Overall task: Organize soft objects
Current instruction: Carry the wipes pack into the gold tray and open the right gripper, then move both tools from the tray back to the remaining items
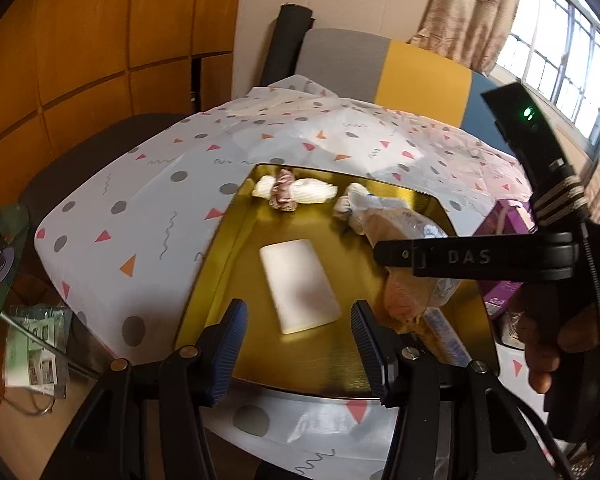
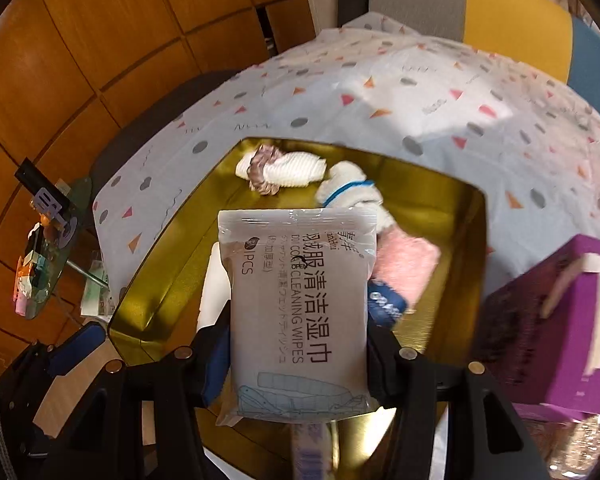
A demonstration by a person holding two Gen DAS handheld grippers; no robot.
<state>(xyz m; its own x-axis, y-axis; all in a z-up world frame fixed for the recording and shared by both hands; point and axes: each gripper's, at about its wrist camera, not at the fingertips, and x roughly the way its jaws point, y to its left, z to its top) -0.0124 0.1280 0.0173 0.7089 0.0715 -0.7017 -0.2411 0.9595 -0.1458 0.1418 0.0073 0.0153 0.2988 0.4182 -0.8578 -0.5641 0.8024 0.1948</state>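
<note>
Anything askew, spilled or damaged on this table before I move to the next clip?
Nothing spilled or damaged. The gold tray holds two tied cloth rolls, a white pad lying at a slant, and a pink cloth. The right gripper holds a wipes pack over the tray. The left gripper is open and empty.

Left tool (image 1: 296, 344) agape, right tool (image 2: 296, 364) clamped

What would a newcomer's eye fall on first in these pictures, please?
First, the translucent white pack of cleaning wipes clamped in the right tool, hanging over the shiny gold metal tray. Next, the purple cardboard tissue box right of the tray, on the confetti-patterned white tablecloth.
</note>
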